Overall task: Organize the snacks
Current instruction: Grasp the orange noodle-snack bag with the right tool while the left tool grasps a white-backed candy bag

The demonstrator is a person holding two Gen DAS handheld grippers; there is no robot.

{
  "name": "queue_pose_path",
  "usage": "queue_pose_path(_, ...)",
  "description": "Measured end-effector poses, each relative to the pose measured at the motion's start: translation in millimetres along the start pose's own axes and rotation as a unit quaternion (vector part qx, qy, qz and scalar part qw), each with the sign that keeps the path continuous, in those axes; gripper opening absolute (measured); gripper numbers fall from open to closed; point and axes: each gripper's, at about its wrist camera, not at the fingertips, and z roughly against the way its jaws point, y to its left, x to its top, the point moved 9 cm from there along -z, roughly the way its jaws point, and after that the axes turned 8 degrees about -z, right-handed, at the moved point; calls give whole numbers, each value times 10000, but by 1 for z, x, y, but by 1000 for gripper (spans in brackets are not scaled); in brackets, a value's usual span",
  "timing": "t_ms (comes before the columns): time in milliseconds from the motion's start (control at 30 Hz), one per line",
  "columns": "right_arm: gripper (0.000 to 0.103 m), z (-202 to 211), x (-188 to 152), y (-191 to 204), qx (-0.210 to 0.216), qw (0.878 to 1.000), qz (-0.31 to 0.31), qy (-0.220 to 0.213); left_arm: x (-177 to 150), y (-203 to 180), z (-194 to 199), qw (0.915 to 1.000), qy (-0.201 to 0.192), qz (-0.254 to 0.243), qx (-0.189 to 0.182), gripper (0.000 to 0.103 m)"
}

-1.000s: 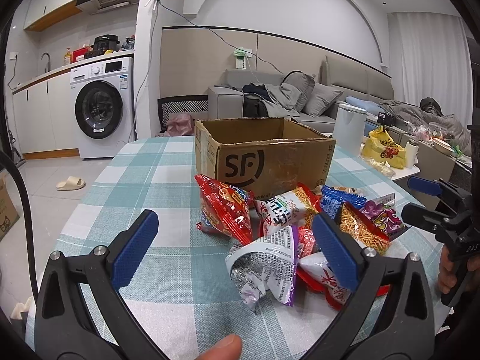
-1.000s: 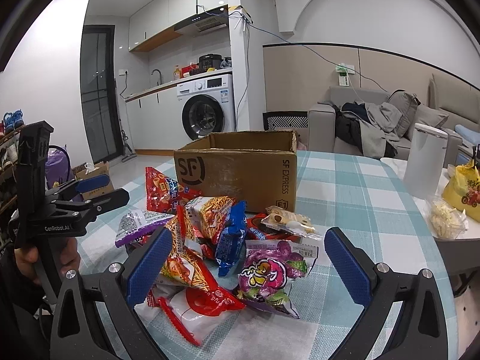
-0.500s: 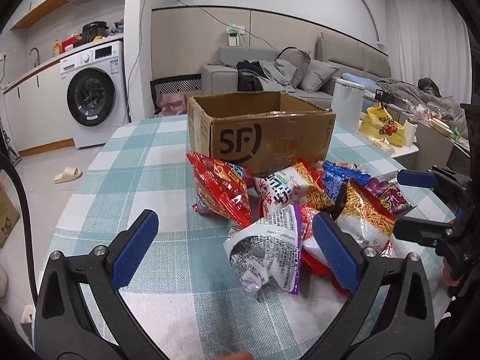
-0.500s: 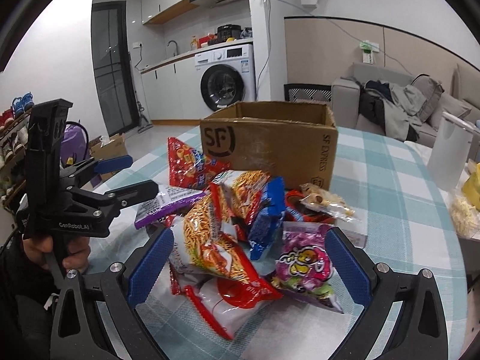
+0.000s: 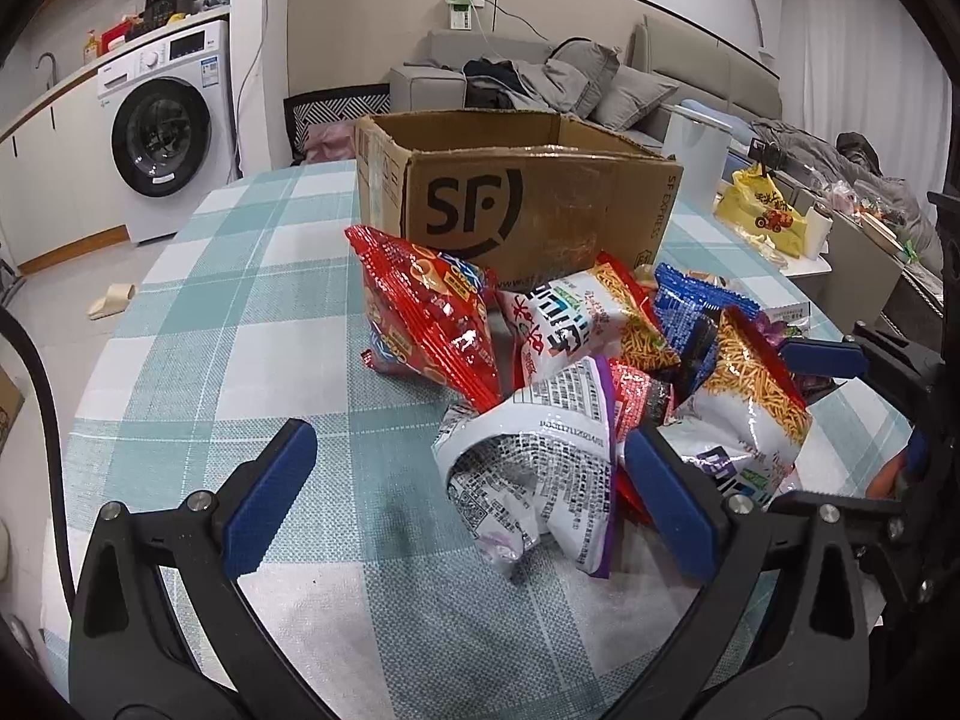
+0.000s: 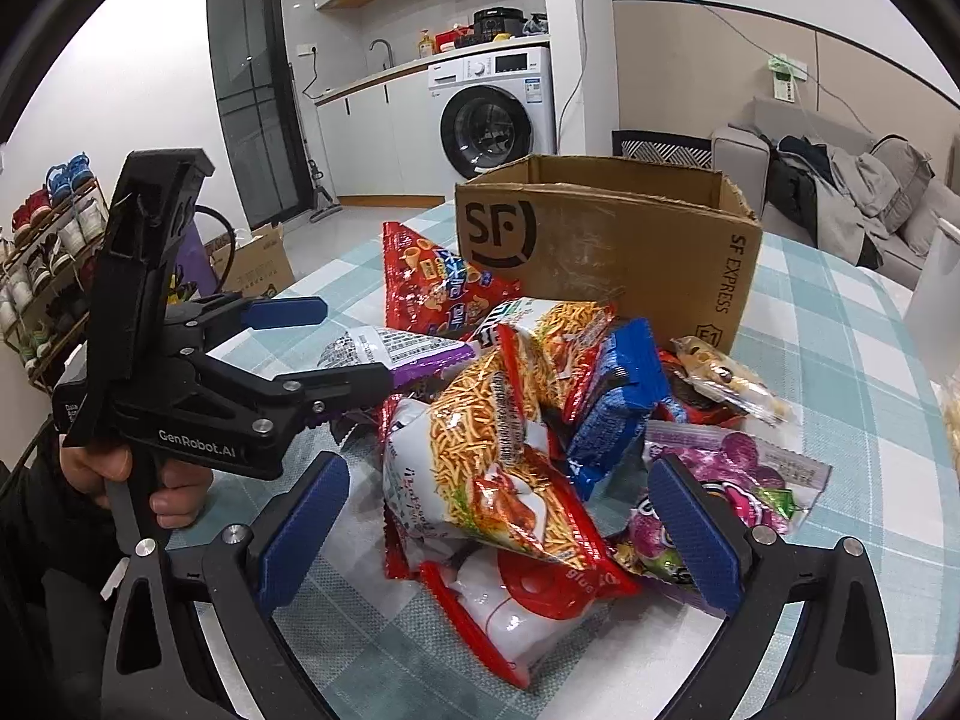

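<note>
A heap of snack packets lies on the checked tablecloth (image 5: 252,324) in front of an open cardboard SF box (image 5: 528,204) (image 6: 606,246). My left gripper (image 5: 468,498) is open, its fingers either side of a crumpled white packet with a purple edge (image 5: 534,474). A red packet (image 5: 432,318) leans behind that one. My right gripper (image 6: 498,534) is open, low over an orange noodle-snack packet (image 6: 486,468), with a blue packet (image 6: 618,396) and a purple grape packet (image 6: 738,474) beside it. In the right wrist view the left gripper (image 6: 336,348) reaches the pile from the left, held by a hand (image 6: 174,492).
A white cylindrical container (image 5: 696,150) and a yellow bag (image 5: 762,216) stand on a low table beyond the table's right edge. A washing machine (image 5: 162,138) and a sofa (image 5: 540,84) are farther back. Bare cloth lies left of the pile.
Both grippers have moved forward and lower toward the snack pile, which now fills more of each view. Both stay open; no packet has shifted.
</note>
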Motion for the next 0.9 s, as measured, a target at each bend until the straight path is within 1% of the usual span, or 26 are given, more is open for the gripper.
queue_pose_path(167,102,-8,-4,7,-23,9998,154,134,-1,4,-7,9999,105,127,-30,102)
queue_pose_path(267,100,-13,-5,8,-38,9997,167,197,-1,4,-11,9998,167,123,-70,102)
queue_pose_path(367,97,-17,-5,7,-92,9995,163,245,-2,3,-12,9997,194,104,-117,102)
queue_pose_path(433,94,-20,-6,6,-75,9994,144,297,-2,2,-15,9996,226,75,-178,99)
queue_pose_path(533,90,-24,-7,6,-101,9992,155,358,-4,-1,-20,9989,323,79,-342,91)
queue_pose_path(567,88,-25,-7,5,-165,9990,177,367,-5,-2,-21,9985,365,97,-407,87)
queue_pose_path(600,85,-26,-8,5,-227,9988,219,376,-7,-2,-24,9978,428,127,-495,82)
queue_pose_path(667,79,-25,-8,5,-232,9987,232,377,-9,-3,-28,9967,503,187,-607,76)
queue_pose_path(700,72,-25,-8,4,-223,9988,226,365,-10,-3,-30,9962,524,214,-663,73)
queue_pose_path(767,67,-23,-8,4,-167,9990,201,351,-10,-3,-32,9958,516,235,-713,69)
queue_pose_path(800,62,-22,-8,4,-111,9992,177,340,-10,-2,-32,9959,503,238,-709,66)
queue_pose_path(900,57,-17,-8,3,-4,9996,71,286,-9,-1,-33,9958,481,259,-740,61)
